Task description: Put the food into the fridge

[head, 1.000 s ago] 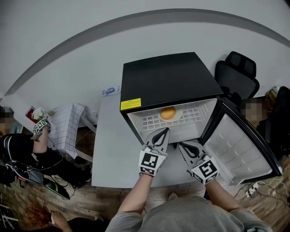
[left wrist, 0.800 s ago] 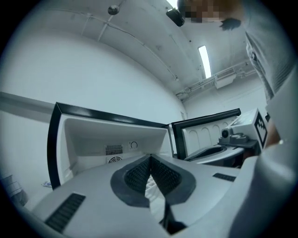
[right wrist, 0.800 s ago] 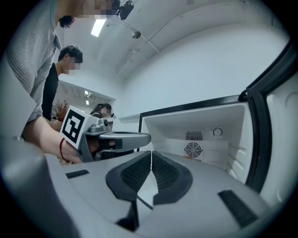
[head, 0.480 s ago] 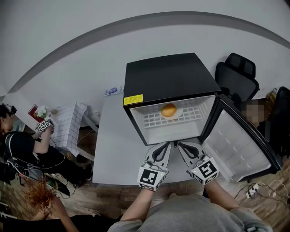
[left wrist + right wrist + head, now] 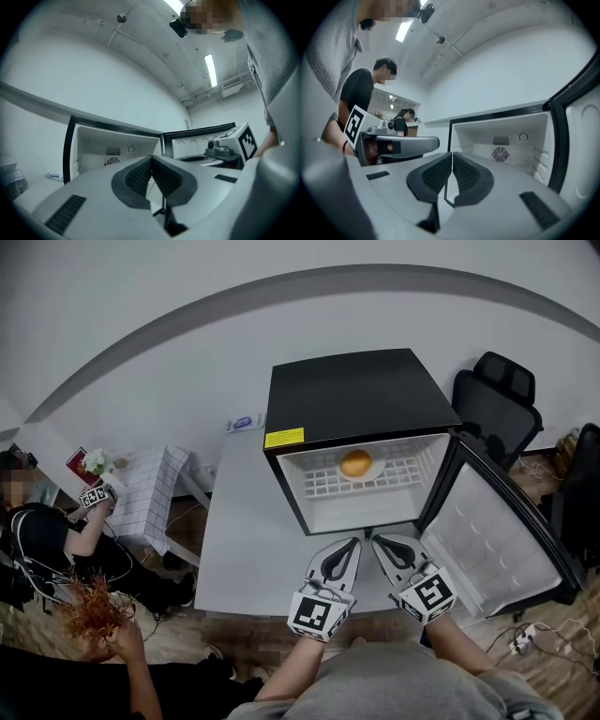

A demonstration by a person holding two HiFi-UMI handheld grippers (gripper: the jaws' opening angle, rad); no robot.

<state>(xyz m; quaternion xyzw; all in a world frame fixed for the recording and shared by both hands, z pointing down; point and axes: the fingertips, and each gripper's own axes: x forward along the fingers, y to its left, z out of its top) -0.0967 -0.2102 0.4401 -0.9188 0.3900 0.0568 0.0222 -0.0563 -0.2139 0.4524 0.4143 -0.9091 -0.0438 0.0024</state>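
A small black fridge [image 5: 361, 395] stands on a grey table [image 5: 246, 540] with its door [image 5: 497, 545] swung open to the right. On its white wire shelf an orange round food [image 5: 355, 463] lies on a white plate [image 5: 371, 468]. My left gripper [image 5: 353, 542] is shut and empty, just in front of the fridge's opening. My right gripper [image 5: 377, 542] is beside it, also shut with nothing in it. In the left gripper view the pads [image 5: 140, 174] meet before the fridge interior [image 5: 112, 150]. The right gripper view shows its pads [image 5: 464, 173] together too, facing the fridge's back wall with a fan [image 5: 500, 154].
A black office chair [image 5: 497, 395] stands behind the fridge at right. At left a person sits on the floor [image 5: 56, 540] near a white checked box [image 5: 150, 498]. Another person's hand holds a reddish bunch [image 5: 94, 610] at lower left. A small blue packet [image 5: 242, 423] lies on the table's far edge.
My left gripper has drawn back out of the fridge towards me; the food stays on the shelf. The right gripper has pulled back slightly. The view has shifted a little.
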